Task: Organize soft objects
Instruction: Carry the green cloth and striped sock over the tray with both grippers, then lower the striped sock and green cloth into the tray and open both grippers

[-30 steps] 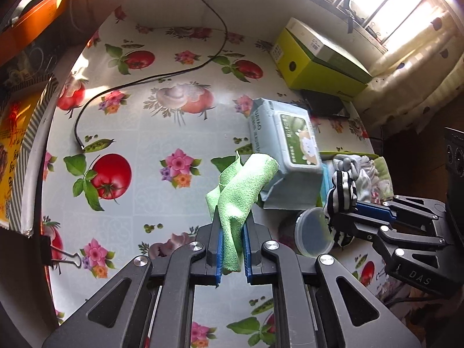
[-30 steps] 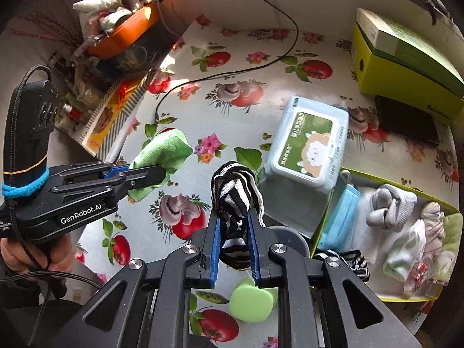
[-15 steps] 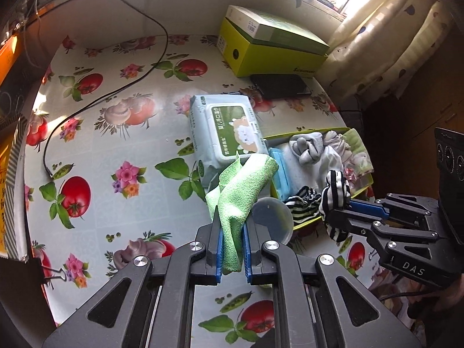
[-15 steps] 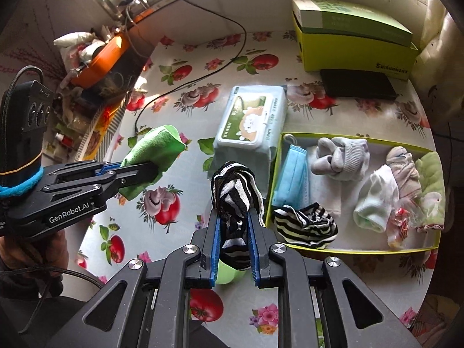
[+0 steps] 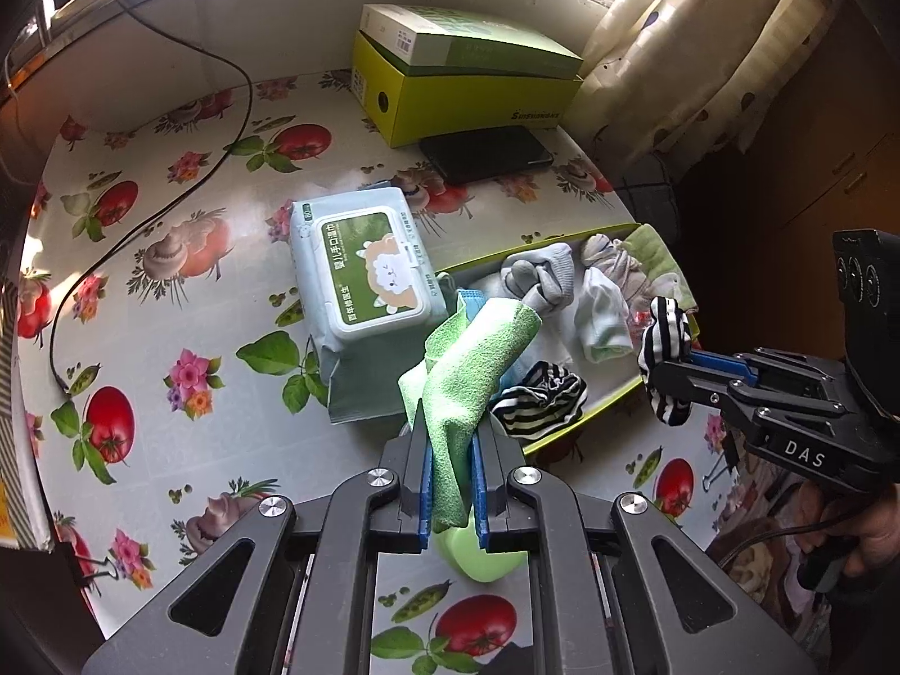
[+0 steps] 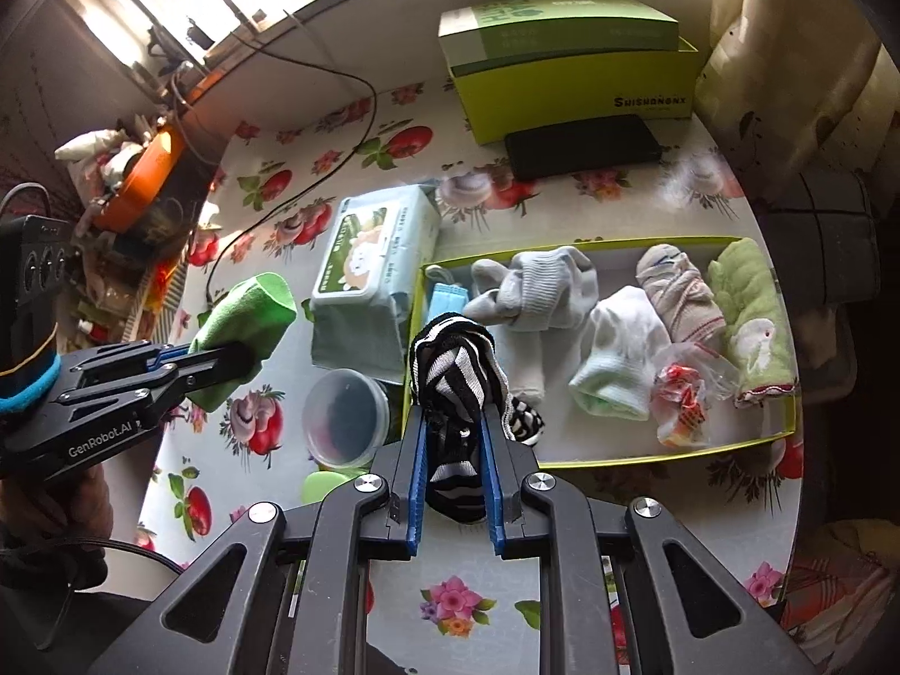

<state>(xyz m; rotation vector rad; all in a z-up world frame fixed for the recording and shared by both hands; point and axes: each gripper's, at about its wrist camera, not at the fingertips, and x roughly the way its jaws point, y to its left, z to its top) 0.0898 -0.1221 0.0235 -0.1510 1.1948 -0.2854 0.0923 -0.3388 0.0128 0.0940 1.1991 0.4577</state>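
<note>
Both tongs now hang over the tray (image 6: pixel 607 453), right tongs (image 6: pixel 454 439) clamping striped sock (image 6: pixel 455 371).

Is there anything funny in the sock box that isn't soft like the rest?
Yes. A crinkly clear wrapper with red and orange print lies in the green tray, between the white sock and the green cloth. Everything else there looks like fabric.

Right tool (image 6: pixel 453 450): clamped on striped sock (image 6: pixel 455 377), above yellow-green tray (image 6: pixel 647 453) holding socks. Left tool (image 6: pixel 225 363): gripping green cloth (image 6: pixel 247 318). Bench (image 6: pixel 590 208): wipes pack (image 6: pixel 377 275), clear lid (image 6: pixel 343 416).
</note>
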